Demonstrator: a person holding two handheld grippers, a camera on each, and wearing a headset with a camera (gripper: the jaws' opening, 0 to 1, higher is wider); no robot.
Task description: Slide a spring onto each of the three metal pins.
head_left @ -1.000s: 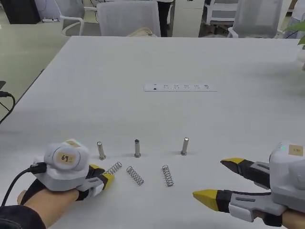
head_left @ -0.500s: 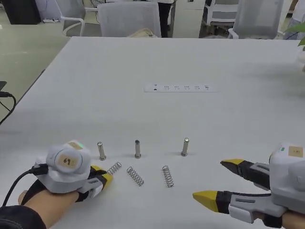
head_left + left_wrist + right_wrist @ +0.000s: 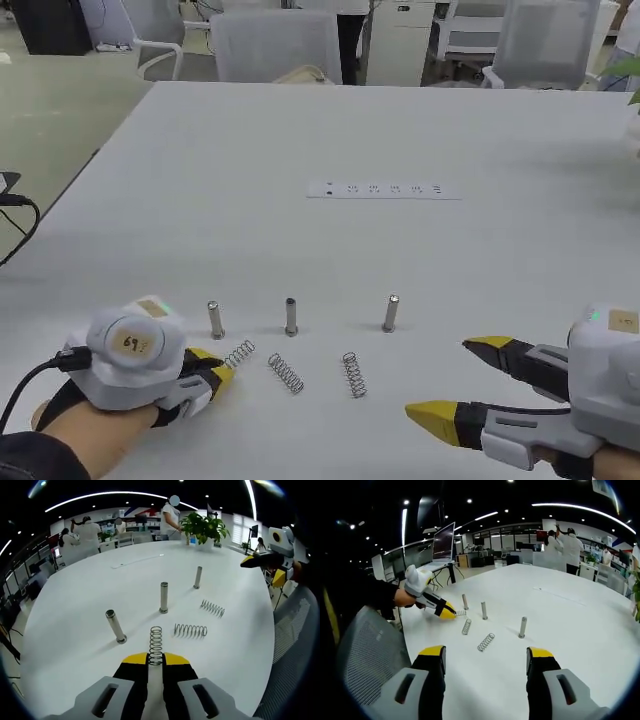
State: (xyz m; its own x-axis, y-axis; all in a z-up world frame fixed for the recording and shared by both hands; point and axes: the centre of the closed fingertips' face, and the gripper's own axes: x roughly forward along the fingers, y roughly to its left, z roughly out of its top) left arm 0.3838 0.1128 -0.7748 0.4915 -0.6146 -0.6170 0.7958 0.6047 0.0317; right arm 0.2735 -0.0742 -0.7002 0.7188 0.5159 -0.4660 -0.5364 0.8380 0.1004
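Note:
Three metal pins [image 3: 216, 320] [image 3: 291, 316] [image 3: 391, 313] stand upright in a row on the white table [image 3: 330, 240]. Three springs lie in front of them. My left gripper [image 3: 215, 372] is shut on the near end of the left spring [image 3: 239, 354], which still lies on the table. In the left gripper view this spring [image 3: 156, 642] points away from the jaws, between the left pin [image 3: 116, 626] and the middle pin [image 3: 163, 597]. The other springs [image 3: 285, 372] [image 3: 352, 373] lie loose. My right gripper [image 3: 440, 378] is open and holds nothing, to the right of the springs.
A white power strip [image 3: 383, 189] lies across the middle of the table. Office chairs [image 3: 275, 45] stand beyond the far edge. A black cable [image 3: 22, 225] hangs off the left edge. A potted plant [image 3: 202, 530] stands on the table's right side.
The left gripper's body has rolled slightly while its tips stay at the left spring. The right gripper has stayed put.

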